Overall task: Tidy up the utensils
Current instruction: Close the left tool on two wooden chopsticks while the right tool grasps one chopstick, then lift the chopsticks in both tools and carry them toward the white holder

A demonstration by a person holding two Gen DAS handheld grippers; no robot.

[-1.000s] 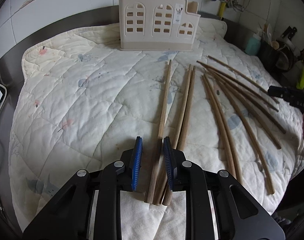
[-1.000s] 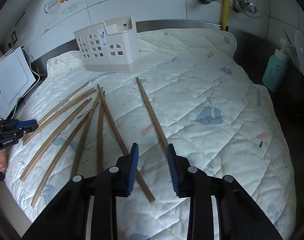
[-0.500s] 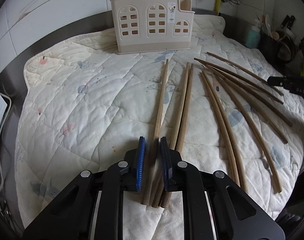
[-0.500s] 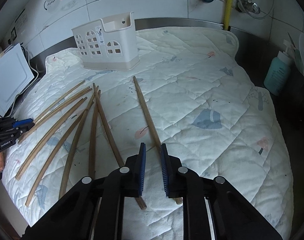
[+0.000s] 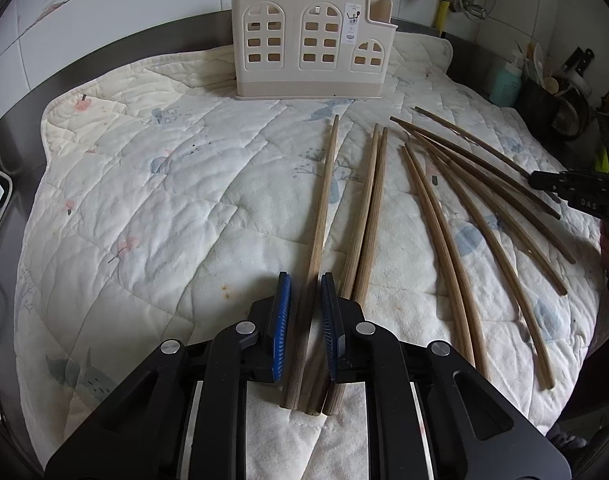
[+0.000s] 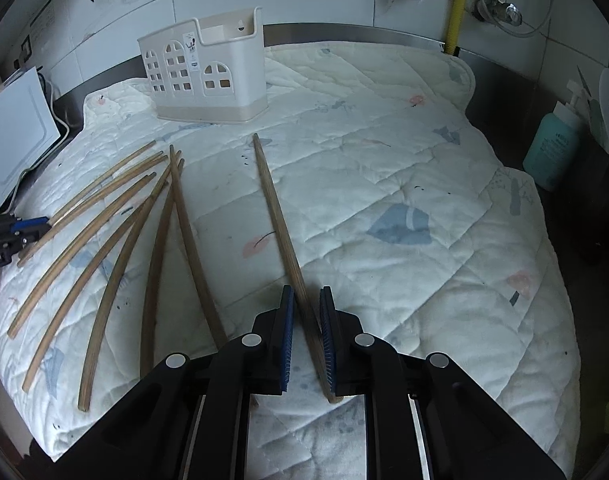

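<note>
We cannot read the small label (image 5: 351, 24) on the utensil holder (image 5: 312, 42). At three o'clock in the left wrist view, the right gripper (image 5: 576, 190) is cut off by the edge. Black jaws hide the near ends of two chopsticks (image 6: 192, 240).

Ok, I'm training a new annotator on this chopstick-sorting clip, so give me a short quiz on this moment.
1. True or false: the right tongs are closed around a spoon.
2. Where does the utensil holder stand? A) at the far end of the quilted mat; B) at its near edge; C) off the mat.
3. What sits between the pads of the left tongs?

Key: 1 false, it is a chopstick. 2 A. 3 the leftmost chopstick in the left wrist view. Both tongs have just been closing, each with a chopstick between its pads.
</note>
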